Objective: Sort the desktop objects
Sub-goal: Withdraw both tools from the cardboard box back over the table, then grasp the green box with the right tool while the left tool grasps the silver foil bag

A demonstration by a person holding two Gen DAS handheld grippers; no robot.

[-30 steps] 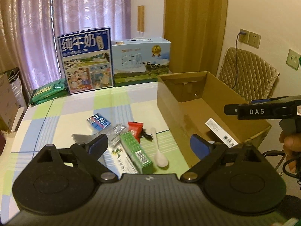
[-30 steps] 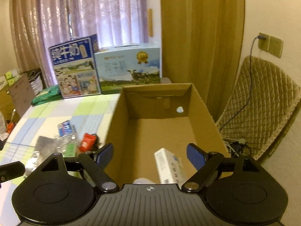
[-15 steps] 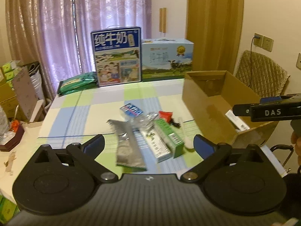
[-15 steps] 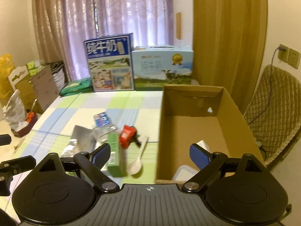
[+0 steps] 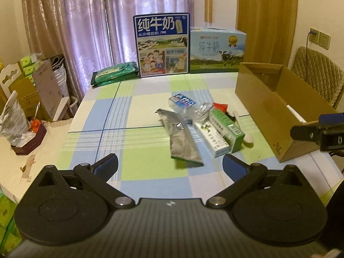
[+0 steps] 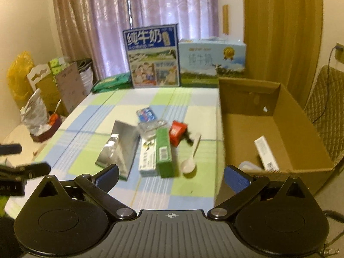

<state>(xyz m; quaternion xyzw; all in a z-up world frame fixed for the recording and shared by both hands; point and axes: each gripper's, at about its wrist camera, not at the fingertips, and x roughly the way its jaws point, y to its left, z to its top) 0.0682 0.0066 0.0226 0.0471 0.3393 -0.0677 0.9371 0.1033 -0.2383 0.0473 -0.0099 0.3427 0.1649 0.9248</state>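
Left gripper [image 5: 169,164]: jaws spread wide, holding nothing, raised over the table's near edge.
Right gripper [image 6: 171,175]: jaws equally wide, empty, touching nothing.
Clutter: silver pouch [image 6: 120,148], green box [image 6: 164,153], white spoon [image 6: 190,161] and red packet [image 6: 177,131] lay bunched mid-table [image 5: 137,111].
Cardboard box [image 6: 301,129]: stood at the table's right edge, a white carton [image 6: 265,152] inside.

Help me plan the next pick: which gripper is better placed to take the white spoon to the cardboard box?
Right, probably. The right gripper, open and empty, faces the white spoon with the cardboard box immediately beside it; the left gripper sits over the silver pouch.
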